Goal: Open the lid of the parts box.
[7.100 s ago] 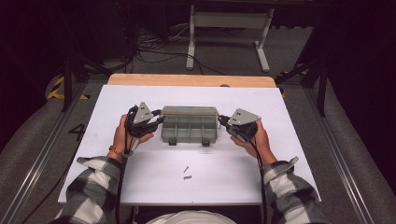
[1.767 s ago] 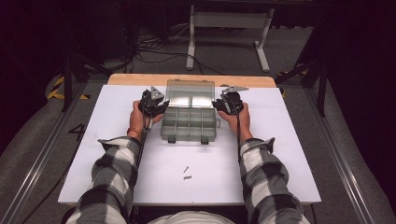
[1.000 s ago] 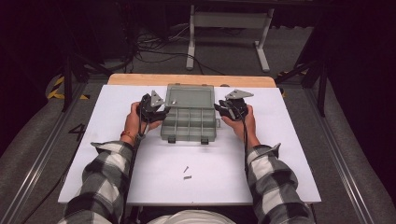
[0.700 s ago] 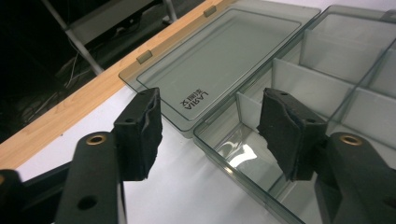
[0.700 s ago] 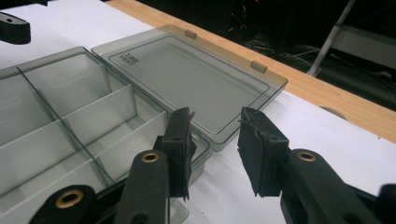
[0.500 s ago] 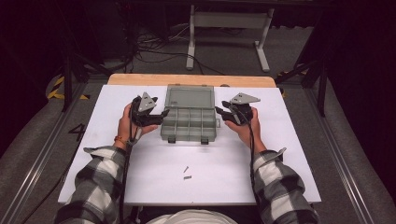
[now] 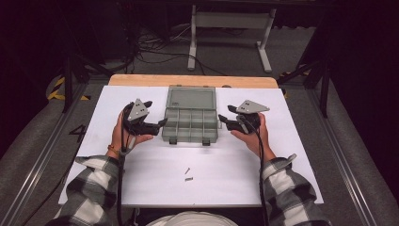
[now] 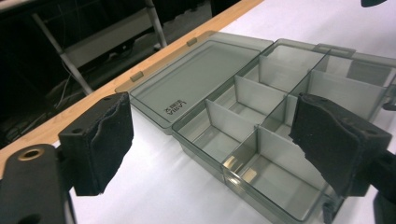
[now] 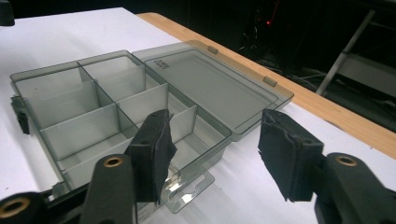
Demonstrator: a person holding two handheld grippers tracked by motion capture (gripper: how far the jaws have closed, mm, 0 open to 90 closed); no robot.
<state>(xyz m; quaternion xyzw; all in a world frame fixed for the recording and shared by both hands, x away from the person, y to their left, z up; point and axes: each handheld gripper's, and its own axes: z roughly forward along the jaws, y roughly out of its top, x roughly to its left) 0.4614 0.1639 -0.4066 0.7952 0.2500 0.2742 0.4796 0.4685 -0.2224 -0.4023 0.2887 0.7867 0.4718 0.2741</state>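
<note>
White table (image 7: 141, 183), compartment box (image 7: 190, 125) lies open, left gripper (image 7: 157, 125) and right gripper (image 7: 225, 118) flank it, jaws just opening, grasping nothing.

High view overhead; tongs views close, sharing organizer box (image 7: 190, 119).

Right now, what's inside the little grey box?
The grey box lies open, and the compartments that show look empty. Two small screws lie outside on the table. Some compartment corners hide behind dividers.
</note>
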